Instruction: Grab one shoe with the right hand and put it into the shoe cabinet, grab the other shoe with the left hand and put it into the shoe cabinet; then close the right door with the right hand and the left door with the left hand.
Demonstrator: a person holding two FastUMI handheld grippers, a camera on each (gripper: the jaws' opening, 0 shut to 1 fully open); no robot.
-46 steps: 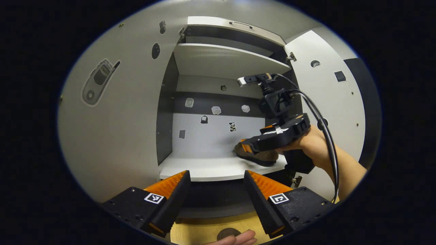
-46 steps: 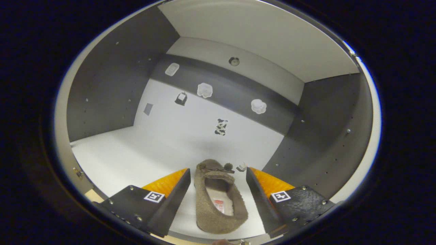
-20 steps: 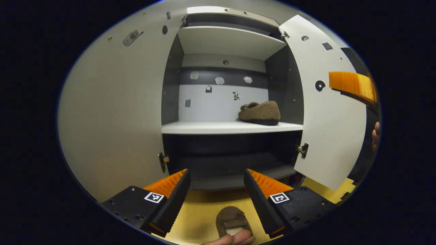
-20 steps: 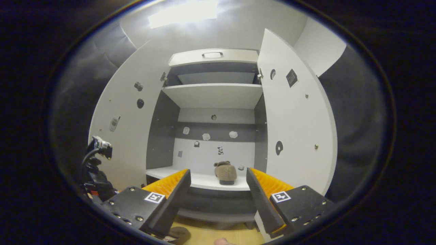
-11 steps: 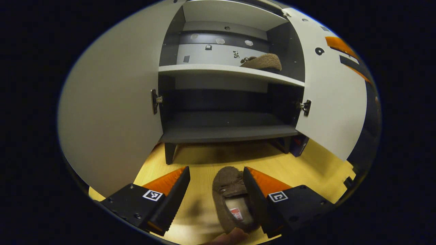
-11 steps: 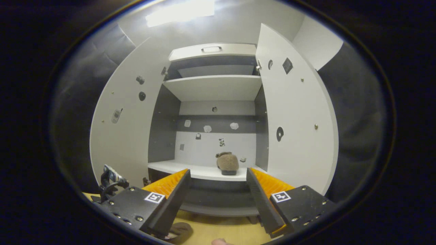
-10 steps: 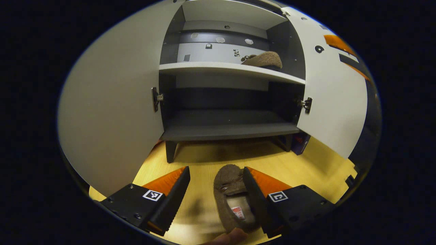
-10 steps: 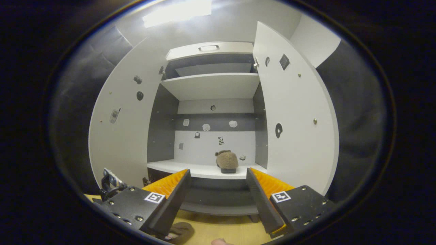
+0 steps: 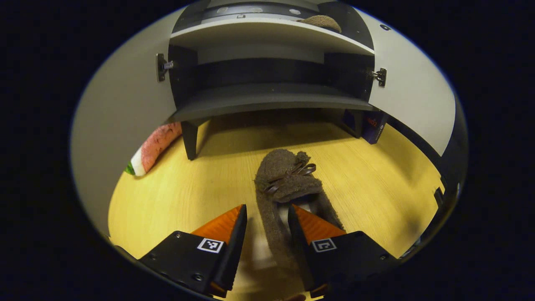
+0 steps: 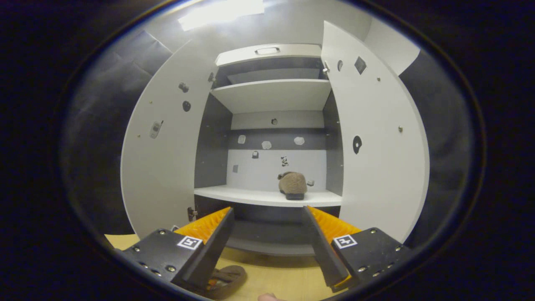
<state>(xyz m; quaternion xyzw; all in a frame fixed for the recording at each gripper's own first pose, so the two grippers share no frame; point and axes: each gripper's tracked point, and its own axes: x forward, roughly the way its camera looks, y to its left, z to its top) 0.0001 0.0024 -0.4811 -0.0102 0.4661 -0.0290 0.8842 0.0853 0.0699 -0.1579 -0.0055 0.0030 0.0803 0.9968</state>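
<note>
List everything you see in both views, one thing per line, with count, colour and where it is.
Shoe on floor: one, brown, on the wood floor, its side wall between the left tongs' fingers.
Shoe on shelf: one, brown, right end of the white shelf.
Cabinet: one, white with grey inside, straight ahead.
Doors: two, white, both open; left door, right door.
Box: one, dark blue, on the floor beside the cabinet's right leg.
Red, white and green thing: one, on the floor under the left door.
Floor: light wood.
Left tongs: narrowed around the floor shoe's side wall.
Right tongs: open, empty, facing the cabinet.
</note>
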